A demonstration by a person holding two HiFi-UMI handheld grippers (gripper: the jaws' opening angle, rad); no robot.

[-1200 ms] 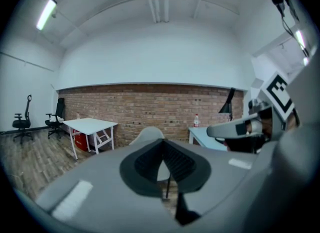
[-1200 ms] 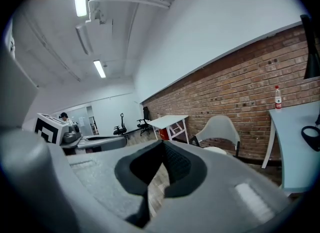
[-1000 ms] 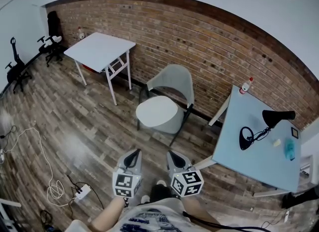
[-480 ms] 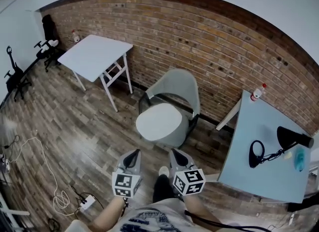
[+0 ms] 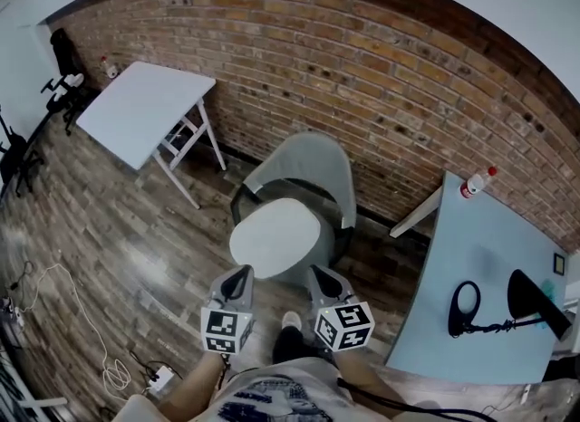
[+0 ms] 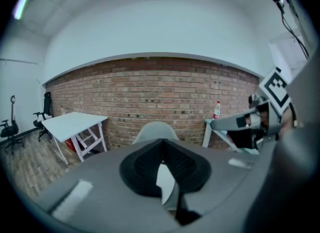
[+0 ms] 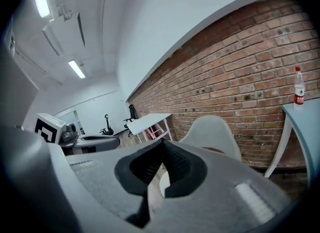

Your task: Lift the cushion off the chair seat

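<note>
A round pale cushion (image 5: 274, 234) lies on the seat of a grey shell chair (image 5: 306, 165) that stands against the brick wall. My left gripper (image 5: 242, 273) and right gripper (image 5: 314, 273) are side by side just short of the cushion's near edge, both shut and empty, not touching it. In the left gripper view the shut jaws (image 6: 162, 144) point at the chair back (image 6: 156, 129), with a sliver of cushion (image 6: 166, 183) below them. The right gripper view shows its shut jaws (image 7: 162, 146) and the chair back (image 7: 212, 129) beyond.
A white folding table (image 5: 140, 110) stands to the left by the wall. A pale blue table (image 5: 494, 275) on the right carries a black desk lamp (image 5: 507, 307) and a bottle (image 5: 476, 182). A power strip and cables (image 5: 136, 375) lie on the wooden floor.
Both grippers and I have moved forward toward the chair; the chair and cushion now sit closer, right in front of the fingertips. Both grippers stayed shut.
</note>
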